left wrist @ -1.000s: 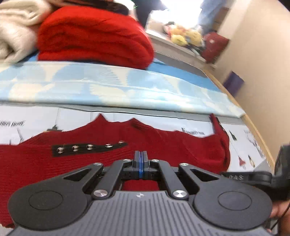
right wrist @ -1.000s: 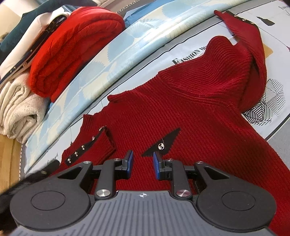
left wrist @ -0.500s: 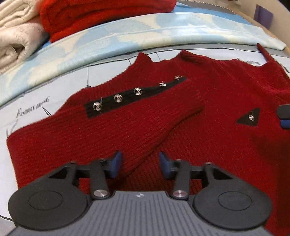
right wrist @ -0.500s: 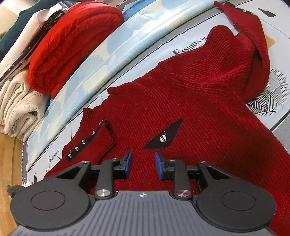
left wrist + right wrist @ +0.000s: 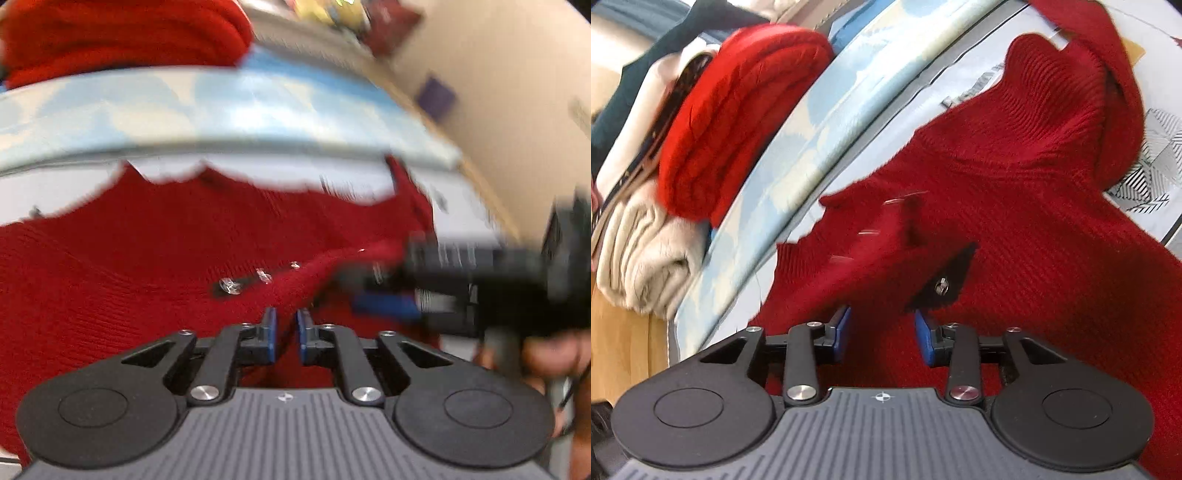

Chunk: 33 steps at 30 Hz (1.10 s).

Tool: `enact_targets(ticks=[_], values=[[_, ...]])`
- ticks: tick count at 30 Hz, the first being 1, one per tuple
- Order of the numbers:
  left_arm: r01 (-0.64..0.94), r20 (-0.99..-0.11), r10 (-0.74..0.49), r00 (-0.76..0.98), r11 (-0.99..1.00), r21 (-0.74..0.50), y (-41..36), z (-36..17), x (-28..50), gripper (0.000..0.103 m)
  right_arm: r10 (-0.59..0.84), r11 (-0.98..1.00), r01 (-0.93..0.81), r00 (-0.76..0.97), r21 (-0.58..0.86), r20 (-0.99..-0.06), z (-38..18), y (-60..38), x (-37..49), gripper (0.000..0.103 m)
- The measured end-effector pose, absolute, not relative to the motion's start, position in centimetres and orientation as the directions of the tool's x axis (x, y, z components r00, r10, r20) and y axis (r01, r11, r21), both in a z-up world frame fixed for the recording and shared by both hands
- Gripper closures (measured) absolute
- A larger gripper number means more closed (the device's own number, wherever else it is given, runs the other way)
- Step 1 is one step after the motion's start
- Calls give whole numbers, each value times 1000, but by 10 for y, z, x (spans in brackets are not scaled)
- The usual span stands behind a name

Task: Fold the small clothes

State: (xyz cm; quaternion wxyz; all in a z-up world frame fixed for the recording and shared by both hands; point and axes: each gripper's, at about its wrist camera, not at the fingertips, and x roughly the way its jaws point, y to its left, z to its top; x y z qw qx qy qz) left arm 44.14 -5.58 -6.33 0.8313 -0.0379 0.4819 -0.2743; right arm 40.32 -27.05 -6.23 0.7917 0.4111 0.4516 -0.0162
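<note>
Dark red sweater point(image 5: 1015, 229) lies flat on the printed sheet, one sleeve point(image 5: 280, 273) folded across the chest. Left gripper point(image 5: 284, 332) jaws have just been closing, narrow gap, pinching nothing. Right gripper point(image 5: 881, 332) jaws have just been opening, spread over the knit. Risk: a grab snags two layers and drags the sleeve fold askew.

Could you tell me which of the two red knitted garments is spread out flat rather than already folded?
The dark red sweater under the right gripper; the brighter red knit sits folded among the stacked clothes.
</note>
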Motion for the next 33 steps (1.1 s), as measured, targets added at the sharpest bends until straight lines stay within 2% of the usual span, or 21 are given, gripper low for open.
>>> enact_targets(ticks=[2, 3, 6, 9, 12, 15, 18, 25, 26, 27, 33], values=[[419, -794, -454, 404, 864, -281, -54, -65, 443, 62, 327, 666, 417, 581, 618, -745, -68, -272, 404, 62], [395, -788, -451, 420, 872, -288, -46, -62, 447, 59, 318, 668, 436, 566, 604, -760, -72, -273, 405, 62], [247, -765, -421, 487, 907, -342, -3, -51, 463, 58, 296, 663, 494, 517, 562, -803, -86, -275, 406, 60], [41, -797, -262, 544, 957, -286, 49, -45, 475, 58, 284, 641, 548, 480, 537, -830, -100, -277, 406, 61], [-191, -841, -120, 528, 948, -255, 104, -58, 488, 58, 271, 628, 569, 479, 530, -835, -104, -280, 403, 65], [-322, -861, -93, 499, 903, -284, 140, -69, 493, 58, 189, 659, 592, 467, 464, -864, -97, -279, 401, 66], [-348, -861, -124, 493, 879, -326, 148, -73, 493, 58, 130, 658, 624, 456, 421, -880, -90, -284, 397, 66], [-314, -862, -143, 486, 892, -325, 137, -73, 490, 58, 141, 689, 586, 469, 426, -872, -98, -284, 403, 67], [-309, -860, -143, 490, 894, -325, 137, -72, 490, 58, 147, 694, 570, 486, 440, -861, -99, -283, 405, 79], [-303, -858, -142, 493, 897, -323, 136, -69, 490, 58, 160, 693, 561, 493, 453, -855, -100, -284, 407, 101], [-288, -856, -129, 500, 908, -305, 134, -65, 489, 58, 164, 702, 482, 606, 524, -778, -78, -294, 411, 103]])
